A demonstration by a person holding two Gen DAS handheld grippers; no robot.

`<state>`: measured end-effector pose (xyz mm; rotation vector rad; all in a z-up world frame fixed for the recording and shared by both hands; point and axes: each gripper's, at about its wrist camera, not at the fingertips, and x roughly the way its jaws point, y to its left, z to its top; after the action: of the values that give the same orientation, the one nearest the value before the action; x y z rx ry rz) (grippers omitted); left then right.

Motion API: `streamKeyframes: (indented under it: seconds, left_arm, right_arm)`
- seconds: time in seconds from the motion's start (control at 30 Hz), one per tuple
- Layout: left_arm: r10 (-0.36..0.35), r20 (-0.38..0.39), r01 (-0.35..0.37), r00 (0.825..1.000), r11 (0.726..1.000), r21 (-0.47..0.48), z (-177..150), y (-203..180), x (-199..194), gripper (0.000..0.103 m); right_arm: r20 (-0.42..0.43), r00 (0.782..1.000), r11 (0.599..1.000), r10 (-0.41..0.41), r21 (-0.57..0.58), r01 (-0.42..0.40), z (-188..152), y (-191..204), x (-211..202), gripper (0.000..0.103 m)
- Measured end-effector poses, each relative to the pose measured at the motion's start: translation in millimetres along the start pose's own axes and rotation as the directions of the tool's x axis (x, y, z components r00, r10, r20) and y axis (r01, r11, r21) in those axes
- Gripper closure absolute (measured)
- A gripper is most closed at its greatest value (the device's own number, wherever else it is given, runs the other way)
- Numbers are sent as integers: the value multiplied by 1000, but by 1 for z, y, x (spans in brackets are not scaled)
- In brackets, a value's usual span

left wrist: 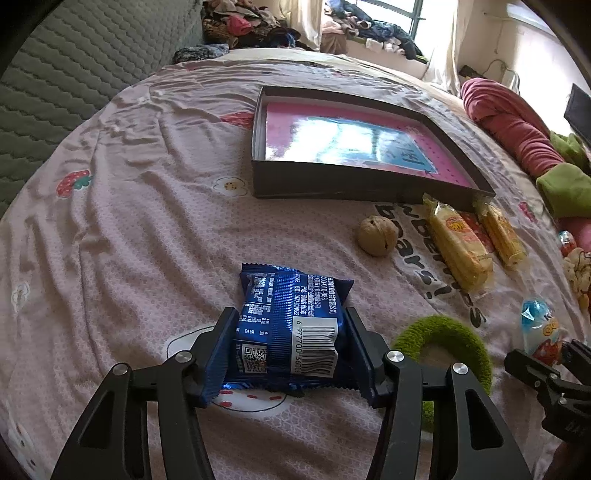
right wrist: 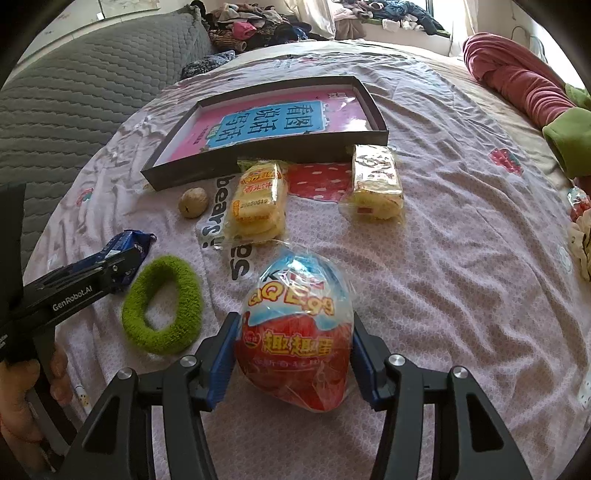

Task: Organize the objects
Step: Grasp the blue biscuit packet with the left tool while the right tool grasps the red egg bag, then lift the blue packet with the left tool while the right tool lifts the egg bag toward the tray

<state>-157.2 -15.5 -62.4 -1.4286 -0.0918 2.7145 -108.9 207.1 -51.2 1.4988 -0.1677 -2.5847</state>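
Note:
A blue snack packet (left wrist: 291,306) lies on the pink bedsheet, and my left gripper (left wrist: 290,314) is shut on it, both pads pressed to its sides. In the right wrist view a red and blue egg-shaped treat in clear wrap (right wrist: 295,332) sits between the pads of my right gripper (right wrist: 295,321), which is shut on it. A shallow black box (right wrist: 258,155) with a pink book inside lies farther back. In front of it sit a walnut (right wrist: 192,202) and two yellow cracker packets (right wrist: 258,199) (right wrist: 375,181). A green fuzzy hair ring (right wrist: 162,306) lies between the two grippers.
A grey quilted headboard (left wrist: 74,74) runs along the left. A rolled dark pink blanket with green trim (right wrist: 517,85) lies at the right edge of the bed. Piled clothes (right wrist: 251,26) sit beyond the bed. A hand (right wrist: 22,398) holds the left gripper's handle.

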Motion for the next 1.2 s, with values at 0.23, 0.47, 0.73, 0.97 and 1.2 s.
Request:
streamKeyframes:
  seconds: [0.23,0.47,0.73,0.97,1.2]
  left_arm:
    - [-14,-1,14,1000,1000,-6,-2,-2,-5,45]
    - [-5,8,5,1000,1000,-10,-4,-4,-16,45]
    - [9,39,-8,999,1000,-4,1,-6,-35,45]
    - [17,72,-18,997,1000,1,5,-12,-55,45]
    - [31,91,-32,995,999,4,8,-17,-69,45]
  right_arm:
    - [5,1000,1000,6,-7,-6,-1,0,-2,47]
    - [24,1000,1000,-4,-19,4,1,0,-9,48]
    - [49,999,999,4,-37,-3,7,7,-23,48]
    - [81,997,998,11,-61,-6,18,13,-41,48]
    - [102,995,997,15,-77,-7,25,16,-55,48]
